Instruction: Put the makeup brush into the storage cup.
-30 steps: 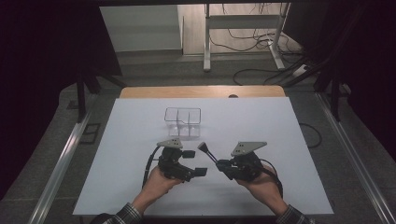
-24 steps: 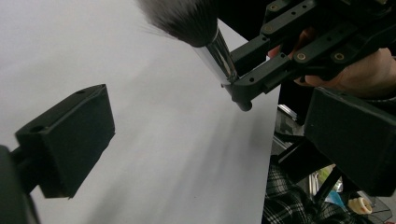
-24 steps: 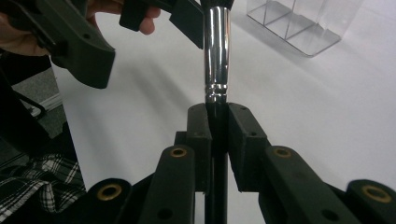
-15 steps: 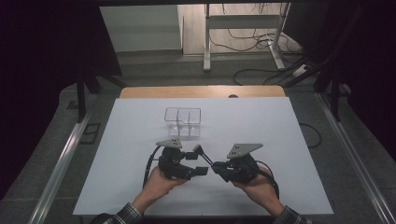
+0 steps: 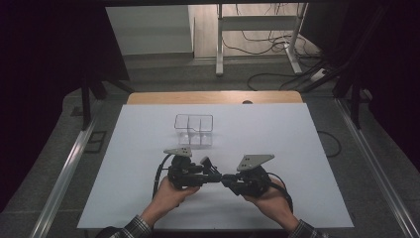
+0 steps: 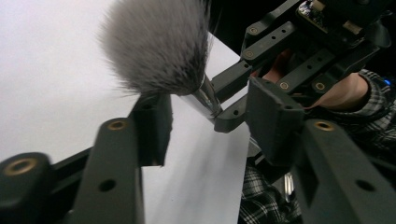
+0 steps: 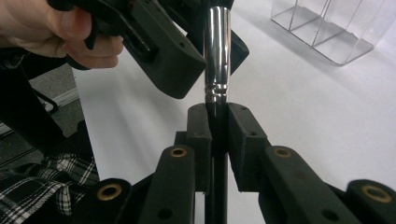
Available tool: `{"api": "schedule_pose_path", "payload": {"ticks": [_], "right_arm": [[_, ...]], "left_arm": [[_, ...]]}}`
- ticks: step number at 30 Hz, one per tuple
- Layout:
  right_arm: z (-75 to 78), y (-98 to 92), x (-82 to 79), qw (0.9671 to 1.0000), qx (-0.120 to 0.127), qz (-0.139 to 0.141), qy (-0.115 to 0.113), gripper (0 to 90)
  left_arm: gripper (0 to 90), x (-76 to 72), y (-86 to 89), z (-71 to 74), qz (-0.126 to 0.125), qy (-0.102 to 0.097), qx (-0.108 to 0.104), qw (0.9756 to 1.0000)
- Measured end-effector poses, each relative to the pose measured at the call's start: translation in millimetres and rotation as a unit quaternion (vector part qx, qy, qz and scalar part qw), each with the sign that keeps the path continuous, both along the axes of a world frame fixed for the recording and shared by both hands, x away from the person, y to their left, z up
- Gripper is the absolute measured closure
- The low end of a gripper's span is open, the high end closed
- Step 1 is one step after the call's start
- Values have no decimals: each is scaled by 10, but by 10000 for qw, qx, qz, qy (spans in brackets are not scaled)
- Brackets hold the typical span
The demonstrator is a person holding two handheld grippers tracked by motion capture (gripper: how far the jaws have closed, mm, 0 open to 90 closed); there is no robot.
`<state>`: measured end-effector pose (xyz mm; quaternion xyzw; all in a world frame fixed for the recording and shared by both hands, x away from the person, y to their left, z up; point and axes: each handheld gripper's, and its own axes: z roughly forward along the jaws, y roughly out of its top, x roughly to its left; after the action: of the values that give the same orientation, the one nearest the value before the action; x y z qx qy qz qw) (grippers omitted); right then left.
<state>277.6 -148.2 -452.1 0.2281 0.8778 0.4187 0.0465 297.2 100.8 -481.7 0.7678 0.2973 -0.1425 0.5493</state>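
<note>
Right tongs (image 7: 217, 123) clamped tight — left tongs (image 6: 210, 119) just been closing, part-open.
</note>
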Motion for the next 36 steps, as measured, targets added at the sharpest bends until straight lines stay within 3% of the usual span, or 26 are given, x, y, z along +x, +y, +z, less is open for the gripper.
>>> {"api": "schedule_pose_path", "payload": {"ticks": [12, 19, 28, 36], "right_arm": [[-8, 36, -19, 9999, 15, 148, -58, 795], [-27, 40, -10, 9998, -1, 168, -94, 743], [-74, 37, 2, 9998, -155, 129, -52, 598], [-110, -15, 31, 9995, -290, 90, 66, 509]], "left_arm": [[768, 51, 77, -55, -150, 296, -363, 9988], [772, 7, 59, 6, -81, 16, -107, 9999], [772, -6, 77, 32, 32, -169, 140, 9998], [771, -11, 114, 53, 107, -249, 228, 9994]]}}
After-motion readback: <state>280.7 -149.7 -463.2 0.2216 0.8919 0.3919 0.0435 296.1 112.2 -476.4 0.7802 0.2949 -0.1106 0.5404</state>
